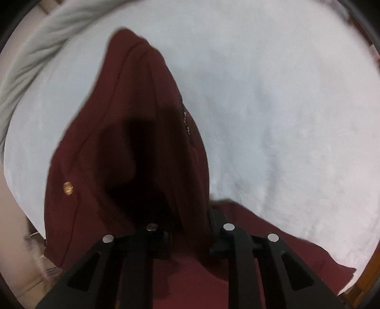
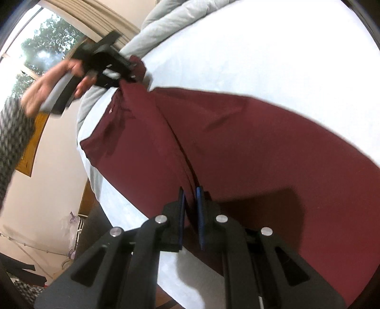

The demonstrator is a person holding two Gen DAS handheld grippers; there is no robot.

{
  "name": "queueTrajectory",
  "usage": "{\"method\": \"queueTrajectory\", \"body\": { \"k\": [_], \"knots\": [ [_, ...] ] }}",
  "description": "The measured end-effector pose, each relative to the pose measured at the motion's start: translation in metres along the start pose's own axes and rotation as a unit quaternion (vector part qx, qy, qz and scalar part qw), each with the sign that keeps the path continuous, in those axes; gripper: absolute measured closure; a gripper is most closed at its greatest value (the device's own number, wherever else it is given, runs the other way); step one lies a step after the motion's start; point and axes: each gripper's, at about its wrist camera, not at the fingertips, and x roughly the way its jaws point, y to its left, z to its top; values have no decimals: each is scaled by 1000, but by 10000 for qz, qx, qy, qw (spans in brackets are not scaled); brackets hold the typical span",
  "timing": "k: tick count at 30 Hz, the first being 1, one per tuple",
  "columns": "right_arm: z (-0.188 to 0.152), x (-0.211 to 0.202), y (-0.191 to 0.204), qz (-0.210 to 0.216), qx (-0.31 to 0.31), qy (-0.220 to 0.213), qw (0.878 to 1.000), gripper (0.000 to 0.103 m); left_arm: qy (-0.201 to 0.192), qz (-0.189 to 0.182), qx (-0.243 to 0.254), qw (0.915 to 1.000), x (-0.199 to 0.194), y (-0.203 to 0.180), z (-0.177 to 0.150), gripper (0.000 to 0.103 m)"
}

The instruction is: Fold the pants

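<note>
Dark red pants [image 1: 123, 147] lie on a white bed sheet [image 1: 273, 107]. My left gripper [image 1: 190, 228] is shut on a fold of the pants and holds it lifted, so the cloth hangs in a peak in front of the camera; a brass button [image 1: 68, 188] shows at the left. In the right wrist view the pants [image 2: 249, 147] spread across the sheet [image 2: 249, 47]. My right gripper [image 2: 190, 197] is shut on the near edge of the pants, cloth pinched between its blue pads [image 2: 200, 214]. The left gripper [image 2: 133, 69] shows far off, gripping the other end.
A grey blanket [image 1: 30, 54] is bunched along the far side of the bed and shows in the right wrist view [image 2: 166, 21]. The bed's edge [image 2: 133, 209] drops off beside the right gripper. A window [image 2: 35, 47] and wooden furniture [image 2: 30, 147] stand beyond the bed.
</note>
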Motion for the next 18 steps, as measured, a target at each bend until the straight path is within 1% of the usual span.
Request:
{"method": "queueTrajectory", "body": {
  "k": [1, 2, 4, 5, 6, 7, 8, 9, 10, 12, 13, 14, 15, 16, 17, 18],
  "knots": [
    [1, -4, 1, -22, -10, -52, 10000, 94, -266, -108, -13, 9996, -13, 5, -10, 84],
    [1, -10, 2, -34, -16, -113, 9999, 94, -626, -223, -36, 9978, -31, 12, -26, 84],
    [0, -19, 5, -54, -65, -173, 9998, 94, -1187, -405, -6, 9921, -55, 23, -57, 84],
    [-1, -23, 7, -87, -109, -186, 9997, 94, -1486, -520, -67, 9875, -66, 33, -79, 84],
    [-2, -25, 9, -125, -155, -188, 9996, 94, -1695, -685, -136, 9830, -74, 41, -101, 84],
    [-4, -27, 11, -179, -242, -166, 9994, 94, -1837, -797, -231, 9795, -76, 51, -119, 84],
    [-7, -28, 14, -232, -334, -122, 9991, 94, -1989, -986, -407, 9742, -73, 66, -136, 84],
    [-11, -27, 16, -305, -419, -55, 9986, 94, -2076, -1086, -503, 9709, -69, 73, -155, 84],
    [-15, -25, 16, -350, -471, 12, 9983, 94, -2154, -1096, -587, 9686, -64, 76, -171, 84],
    [-21, -19, 18, -423, -523, 173, 9976, 94, -2267, -1220, -712, 9637, -41, 91, -198, 84],
    [-26, -13, 18, -483, -537, 292, 9970, 94, -2263, -1272, -786, 9625, -29, 93, -199, 84],
    [-29, -7, 17, -549, -533, 379, 9963, 94, -2224, -1412, -904, 9604, -13, 99, -207, 84],
    [-31, -3, 16, -593, -517, 448, 9959, 94, -2162, -1480, -997, 9599, -3, 110, -194, 84],
    [-33, 2, 15, -657, -495, 534, 9952, 93, -2094, -1571, -1089, 9590, 8, 108, -197, 83],
    [-34, 5, 14, -693, -481, 566, 9948, 92, -2073, -1673, -1157, 9569, 21, 116, -201, 81],
    [-35, 5, 13, -711, -441, 559, 9949, 91, -2072, -1696, -1202, 9560, 28, 121, -202, 79]
  ]
}}
